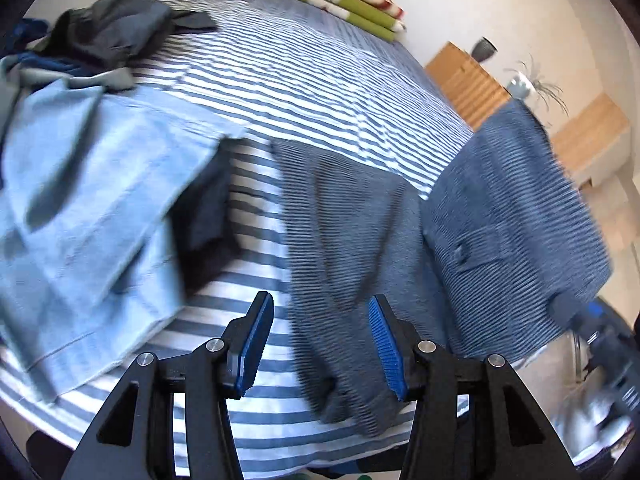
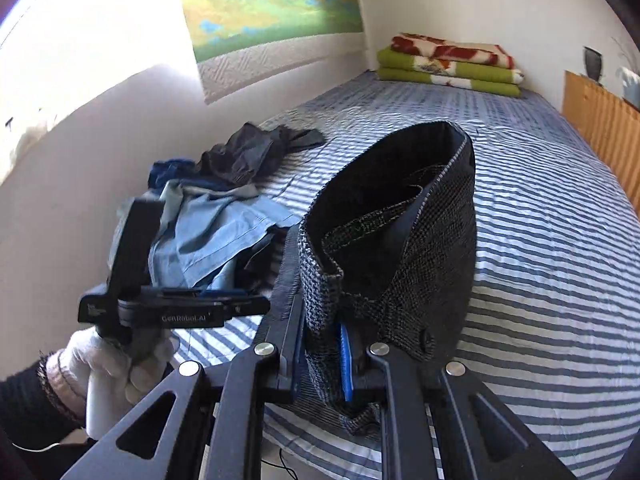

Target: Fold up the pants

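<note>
The grey woven pants [image 2: 404, 216] hang over the striped bed, and my right gripper [image 2: 322, 356] is shut on their waistband, which gapes open above the fingers. In the left wrist view the same pants [image 1: 512, 216] are lifted at the right, where the blurred right gripper [image 1: 592, 320] holds them. One leg [image 1: 344, 240] trails down across the bed. My left gripper [image 1: 322, 344] is open just above the bed, with the leg lying against its right finger [image 1: 386, 348]. A white-gloved hand [image 2: 108, 364] holds the left gripper [image 2: 256, 304].
A pile of clothes lies at the left: a light blue garment [image 1: 92, 200] and dark ones [image 1: 116, 28]. Folded green and red blankets [image 2: 452, 64] sit at the bed's far end. A wooden cabinet [image 2: 600, 128] runs along the right side.
</note>
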